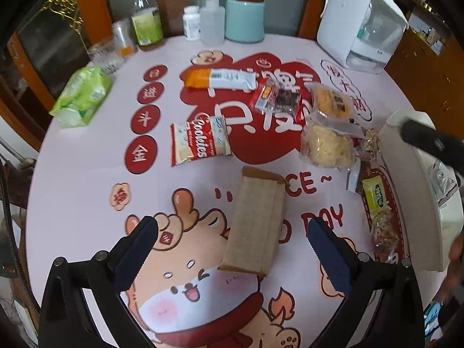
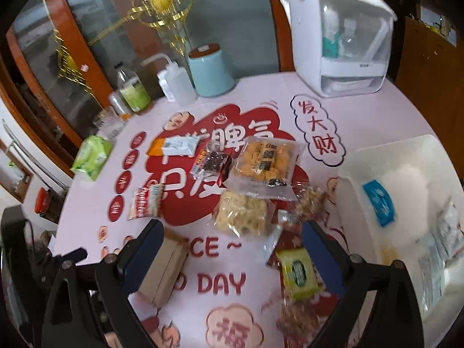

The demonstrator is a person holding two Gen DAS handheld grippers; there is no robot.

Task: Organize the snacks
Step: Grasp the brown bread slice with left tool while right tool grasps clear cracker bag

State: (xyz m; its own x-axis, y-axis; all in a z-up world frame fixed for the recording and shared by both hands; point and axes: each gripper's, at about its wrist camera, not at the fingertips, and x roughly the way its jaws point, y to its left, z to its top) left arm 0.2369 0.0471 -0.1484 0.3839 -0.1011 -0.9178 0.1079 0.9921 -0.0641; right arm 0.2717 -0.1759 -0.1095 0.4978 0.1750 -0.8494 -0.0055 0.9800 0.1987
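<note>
Round table (image 1: pixel 72 191), printed cloth: tan packet (image 1: pixel 255 226), cookies pack (image 1: pixel 200 142), snack bags (image 2: pixel 266 165), white bin (image 2: pixel 406 156), bottles (image 1: pixel 145 20).

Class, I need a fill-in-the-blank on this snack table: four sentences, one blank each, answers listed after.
1. The left gripper hovers open around the ____ packet.
2. The bag reads "____".
3. The bin holds a ____ packet.
4. The right gripper is ____.

Answers: brown; Cookies; blue; open
</note>
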